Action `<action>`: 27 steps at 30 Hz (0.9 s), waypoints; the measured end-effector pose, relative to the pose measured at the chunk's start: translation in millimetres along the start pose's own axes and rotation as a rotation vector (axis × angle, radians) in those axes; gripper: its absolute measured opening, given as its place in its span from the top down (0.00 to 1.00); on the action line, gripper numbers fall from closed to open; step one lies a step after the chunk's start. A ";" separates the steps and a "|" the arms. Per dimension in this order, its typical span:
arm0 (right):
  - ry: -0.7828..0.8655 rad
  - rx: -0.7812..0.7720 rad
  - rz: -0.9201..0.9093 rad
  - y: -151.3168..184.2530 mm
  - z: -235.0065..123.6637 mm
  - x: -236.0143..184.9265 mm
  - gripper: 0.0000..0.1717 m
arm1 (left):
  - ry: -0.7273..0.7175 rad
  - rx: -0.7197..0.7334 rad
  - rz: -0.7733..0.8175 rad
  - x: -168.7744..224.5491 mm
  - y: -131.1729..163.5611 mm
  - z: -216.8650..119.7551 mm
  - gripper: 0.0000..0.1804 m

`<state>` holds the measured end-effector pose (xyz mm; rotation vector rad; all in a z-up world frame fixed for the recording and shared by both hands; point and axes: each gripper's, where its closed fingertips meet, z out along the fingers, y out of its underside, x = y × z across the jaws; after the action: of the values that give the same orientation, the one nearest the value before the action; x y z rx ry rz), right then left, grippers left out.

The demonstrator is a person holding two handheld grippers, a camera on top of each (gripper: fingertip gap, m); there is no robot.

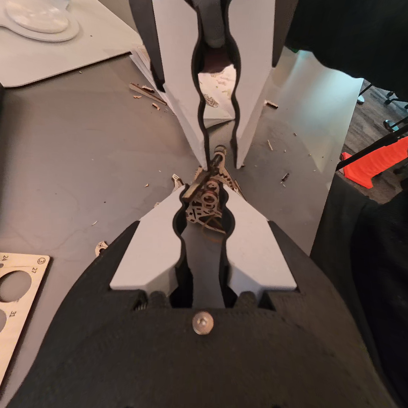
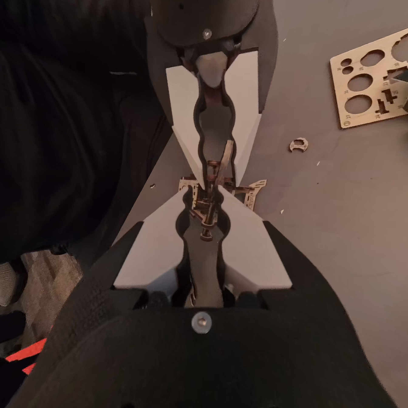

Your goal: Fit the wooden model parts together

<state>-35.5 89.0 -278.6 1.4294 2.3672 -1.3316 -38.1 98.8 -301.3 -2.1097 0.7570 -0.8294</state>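
Two white-fingered grippers met tip to tip above the grey table (image 1: pixel 66 154): left gripper (image 1: pixel 204 194) clamped the pale laser-cut wooden model (image 1: pixel 205 205), steadying it; right gripper (image 2: pixel 204 194) pinched its thin dark axle (image 2: pixel 209 217), likely for seating

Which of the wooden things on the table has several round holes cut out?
The flat sheet, upper right in the right wrist view; the small ring has one opening.

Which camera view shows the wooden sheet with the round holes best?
The right wrist view: most of the wooden sheet lies in sight at upper right, with many holes. The left wrist view shows only one corner of it at the left edge.
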 end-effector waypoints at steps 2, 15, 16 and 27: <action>0.009 -0.021 -0.021 0.3 0.7 -0.4 0.90 | 0.013 -0.002 -0.002 0.6 0.4 0.1 0.87; 0.019 -0.067 -0.052 -7.0 4.6 8.7 0.87 | 0.041 -0.035 0.022 4.5 -0.4 4.5 0.87; 0.020 -0.073 -0.054 -7.0 5.1 9.6 0.90 | 0.046 -0.037 0.022 5.0 -0.1 4.5 0.87; 0.004 -0.072 -0.082 -12.6 12.0 8.3 0.97 | 0.065 -0.048 0.030 8.8 1.0 7.5 0.87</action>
<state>-53.8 83.9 -281.9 1.3314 2.4742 -1.2480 -27.2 95.0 -303.2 -2.1171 0.8489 -0.8754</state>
